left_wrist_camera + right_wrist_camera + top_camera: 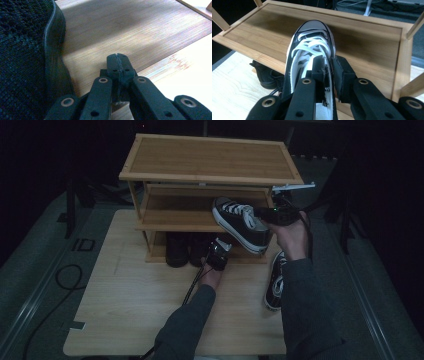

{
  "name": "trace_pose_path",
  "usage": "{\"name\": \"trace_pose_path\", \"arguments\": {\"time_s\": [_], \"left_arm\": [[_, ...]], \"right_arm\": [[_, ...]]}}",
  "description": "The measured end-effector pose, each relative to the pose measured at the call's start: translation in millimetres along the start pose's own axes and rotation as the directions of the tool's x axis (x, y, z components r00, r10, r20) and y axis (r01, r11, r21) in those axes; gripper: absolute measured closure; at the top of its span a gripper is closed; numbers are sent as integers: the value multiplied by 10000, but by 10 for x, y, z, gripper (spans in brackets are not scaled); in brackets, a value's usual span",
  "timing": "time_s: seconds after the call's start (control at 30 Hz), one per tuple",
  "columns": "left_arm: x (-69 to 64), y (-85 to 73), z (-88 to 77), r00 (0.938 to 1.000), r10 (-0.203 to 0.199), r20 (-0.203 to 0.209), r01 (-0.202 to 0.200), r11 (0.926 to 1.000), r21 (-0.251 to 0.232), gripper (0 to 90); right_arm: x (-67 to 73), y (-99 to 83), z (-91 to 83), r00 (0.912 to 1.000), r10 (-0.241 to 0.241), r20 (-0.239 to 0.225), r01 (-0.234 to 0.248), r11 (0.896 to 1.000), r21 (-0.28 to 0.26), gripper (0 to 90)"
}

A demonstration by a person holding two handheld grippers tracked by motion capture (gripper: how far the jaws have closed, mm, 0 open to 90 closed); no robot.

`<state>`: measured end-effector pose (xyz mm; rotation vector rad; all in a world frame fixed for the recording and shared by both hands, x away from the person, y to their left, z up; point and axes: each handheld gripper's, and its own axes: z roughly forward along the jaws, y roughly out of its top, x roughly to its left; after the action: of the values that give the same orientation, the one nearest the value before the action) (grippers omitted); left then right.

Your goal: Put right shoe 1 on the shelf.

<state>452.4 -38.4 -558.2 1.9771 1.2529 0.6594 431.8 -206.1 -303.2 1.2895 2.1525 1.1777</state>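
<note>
The sneaker [241, 222] hangs tilted in front of the middle shelf [170, 212], and we see the right gripper [264, 214] pinching its side wall at the opening. Our left gripper [218, 254] is fully closed on nothing, near the dark shoes [185, 251] on the bottom shelf.

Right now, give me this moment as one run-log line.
right hand-held gripper: shut on sneaker collar | sneaker: lifted at shoe rack middle shelf | left hand-held gripper: shut, empty
</note>
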Motion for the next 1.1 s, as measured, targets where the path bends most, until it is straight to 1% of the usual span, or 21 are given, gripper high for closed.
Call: {"name": "trace_pose_path", "arguments": {"time_s": [0.07, 0.33, 0.43, 0.57, 0.67, 0.83, 0.9, 1.0, 1.07, 1.1], "left_arm": [[-1, 0, 0, 10000, -5, -4, 5, 10000, -5, 897], [0, 0, 0, 10000, 0, -5, 0, 10000, -1, 897], [0, 0, 0, 10000, 1, -4, -1, 10000, 1, 897], [-1, 0, 0, 10000, 7, -12, -7, 10000, -2, 897], [-1, 0, 1, 10000, 4, -7, -4, 10000, -3, 897], [-1, 0, 0, 10000, 5, -6, -5, 10000, -1, 897], [0, 0, 0, 10000, 0, 0, 0, 10000, 0, 897], [0, 0, 0, 10000, 6, -3, -6, 10000, 2, 897], [0, 0, 0, 10000, 4, -4, -4, 10000, 2, 897], [-2, 0, 0, 10000, 6, -14, -6, 10000, 0, 897]], "right_arm": [[5, -6, -39, 9998, -109, 138, 110, 9999, -86, 793], [-29, -11, -219, 9990, -340, 274, 350, 9987, -360, 793], [-74, -22, -270, 9986, -357, 401, 371, 9986, -364, 825], [-136, -62, -286, 9964, -458, 708, 463, 9989, -54, 898], [-171, -103, -264, 9956, -500, 798, 484, 9986, 208, 900], [-202, -159, -244, 9956, -503, 796, 476, 9982, 355, 900], [-201, -197, -246, 9951, -573, 808, 538, 9975, 451, 900], [-185, -314, -271, 9942, -758, 768, 711, 9955, 622, 900], [-183, -343, -281, 9940, -774, 773, 725, 9953, 637, 900], [-180, -402, -299, 9935, -835, 772, 783, 9946, 687, 900]]}}
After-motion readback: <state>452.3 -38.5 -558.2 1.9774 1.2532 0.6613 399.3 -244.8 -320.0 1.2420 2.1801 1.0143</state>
